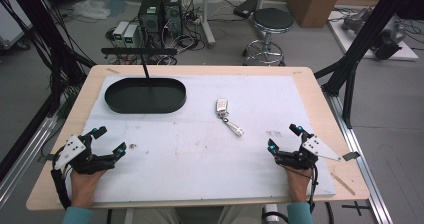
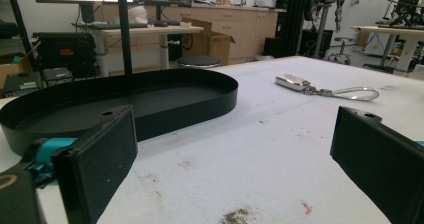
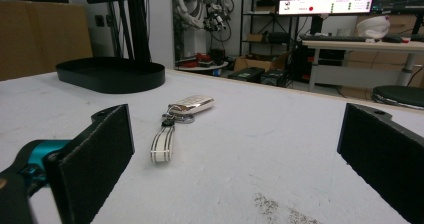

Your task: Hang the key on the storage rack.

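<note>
Black oval tray sits well left of the key fob; left gripper and right gripper gape empty

Sleeves: teal cuffs on both forearms, at the near edge of the table.
Left gripper: black frame, 2 flat black rectangular jaws with teal tips, 1 small round hole on top of each jaw.
Right gripper: same black build, teal-blue jaw tips.
Plates: grey 3-cornered plate with dark dots on top of each gripper.
Cables: black cable trailing from each gripper toward the table's near edge.
</note>
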`<state>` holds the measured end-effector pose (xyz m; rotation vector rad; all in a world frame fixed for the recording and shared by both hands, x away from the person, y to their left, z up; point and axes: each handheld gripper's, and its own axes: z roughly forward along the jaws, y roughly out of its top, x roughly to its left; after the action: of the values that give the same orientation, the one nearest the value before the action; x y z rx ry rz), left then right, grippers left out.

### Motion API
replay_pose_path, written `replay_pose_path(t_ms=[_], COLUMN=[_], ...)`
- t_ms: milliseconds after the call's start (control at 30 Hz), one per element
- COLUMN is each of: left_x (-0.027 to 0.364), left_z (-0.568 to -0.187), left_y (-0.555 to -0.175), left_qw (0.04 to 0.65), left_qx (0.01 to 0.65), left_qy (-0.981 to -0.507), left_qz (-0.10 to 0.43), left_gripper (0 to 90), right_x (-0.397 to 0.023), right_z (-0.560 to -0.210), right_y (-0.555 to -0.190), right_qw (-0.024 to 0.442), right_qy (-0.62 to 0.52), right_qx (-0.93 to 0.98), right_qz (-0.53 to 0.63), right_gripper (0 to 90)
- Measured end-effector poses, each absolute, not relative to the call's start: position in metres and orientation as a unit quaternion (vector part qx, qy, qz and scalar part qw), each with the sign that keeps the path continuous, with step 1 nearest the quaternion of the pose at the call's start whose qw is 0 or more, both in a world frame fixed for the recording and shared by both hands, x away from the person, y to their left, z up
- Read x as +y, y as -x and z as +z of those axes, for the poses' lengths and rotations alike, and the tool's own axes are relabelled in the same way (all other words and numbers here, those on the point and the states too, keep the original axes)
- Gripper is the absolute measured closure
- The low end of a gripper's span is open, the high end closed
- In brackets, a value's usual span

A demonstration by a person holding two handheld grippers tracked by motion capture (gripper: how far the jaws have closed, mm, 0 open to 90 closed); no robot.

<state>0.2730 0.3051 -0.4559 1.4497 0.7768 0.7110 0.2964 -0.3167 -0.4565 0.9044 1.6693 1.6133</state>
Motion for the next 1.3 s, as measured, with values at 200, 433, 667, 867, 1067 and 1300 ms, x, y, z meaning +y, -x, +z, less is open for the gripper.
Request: replay_pose_path(t_ms=[200, 433, 667, 867, 1067, 1300], left_x=[0.304, 0.306, 0.305, 0.305, 0.304, 0.304], left_z=[-0.456, -0.456, -0.456, -0.455, -0.455, -0.455], left_y=[-0.272, -0.274, -0.274, -0.274, -0.275, -0.275], left_qw=[0.623, 0.626, 0.623, 0.618, 0.617, 0.615], left_qx=[0.335, 0.349, 0.346, 0.354, 0.356, 0.358], left_qy=[-0.632, -0.625, -0.629, -0.628, -0.629, -0.629], left_qz=[0.317, 0.31, 0.311, 0.312, 0.311, 0.313], left_gripper=[5.2, 5.2, 5.2, 5.2, 5.2, 5.2], right_x=[-0.317, -0.317, -0.316, -0.313, -0.3, -0.282], right_z=[-0.456, -0.456, -0.456, -0.451, -0.43, -0.403], right_y=[-0.296, -0.296, -0.297, -0.3, -0.299, -0.31], right_qw=[0.321, 0.322, 0.317, 0.3, 0.288, 0.277], right_qy=[-0.343, -0.345, -0.352, -0.348, -0.332, -0.317], right_qx=[0.634, 0.633, 0.637, 0.65, 0.677, 0.723], right_qz=[0.614, 0.613, 0.609, 0.605, 0.59, 0.547], right_gripper=[1.0, 1.0, 1.0, 1.0, 1.0, 1.1])
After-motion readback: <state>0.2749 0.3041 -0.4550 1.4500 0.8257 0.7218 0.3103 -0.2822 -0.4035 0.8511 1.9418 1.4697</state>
